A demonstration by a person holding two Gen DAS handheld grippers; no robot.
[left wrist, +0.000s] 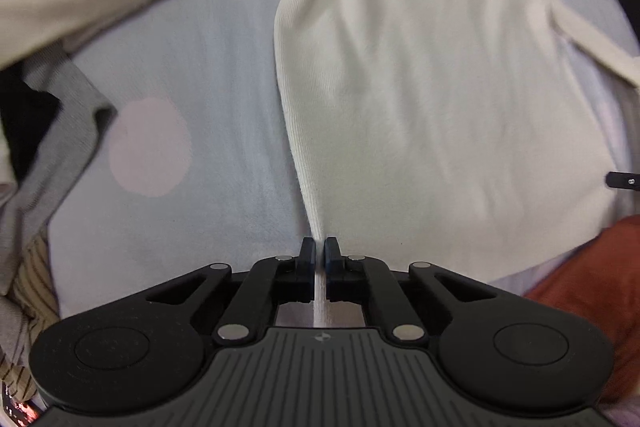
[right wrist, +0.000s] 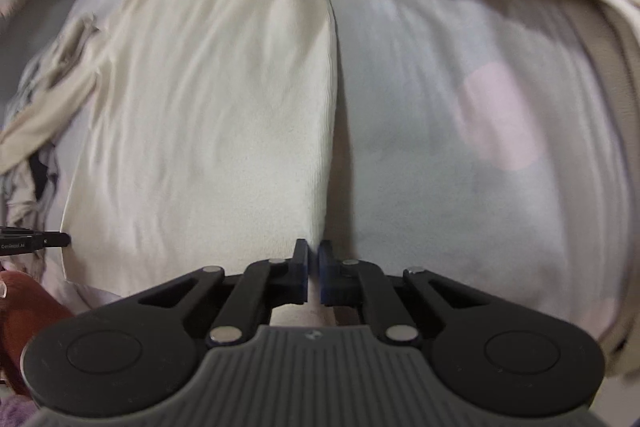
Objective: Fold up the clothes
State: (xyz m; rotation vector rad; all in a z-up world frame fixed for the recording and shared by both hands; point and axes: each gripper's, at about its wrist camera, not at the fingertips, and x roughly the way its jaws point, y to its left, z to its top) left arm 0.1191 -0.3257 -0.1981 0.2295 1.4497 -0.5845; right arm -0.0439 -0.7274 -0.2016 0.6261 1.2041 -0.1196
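The cream sweater (left wrist: 420, 75) lies spread flat on a pale blue bed sheet (left wrist: 208, 75) with pink dots, its body running away from both cameras and its sleeves reaching out to the sides at the far end. Each near hem corner is drawn to a taut ridge that leads straight into a pair of tongs, which suggests the two corners are held so the hem can be lifted or pulled evenly, keeping the body smooth for a fold.

The left tongs (left wrist: 319, 247) are pressed together on the left near corner, a strip of knit visible between the pads. The right tongs (right wrist: 313, 251) are likewise nearly closed at the right near corner, and appear to pinch the sweater's edge there. So the sweater stretches from the tips outward, far and between the two.

Further left lie other clothes (left wrist: 52, 131) in grey and stripes; something rust-coloured (left wrist: 592, 275) sits near, between the tongs.
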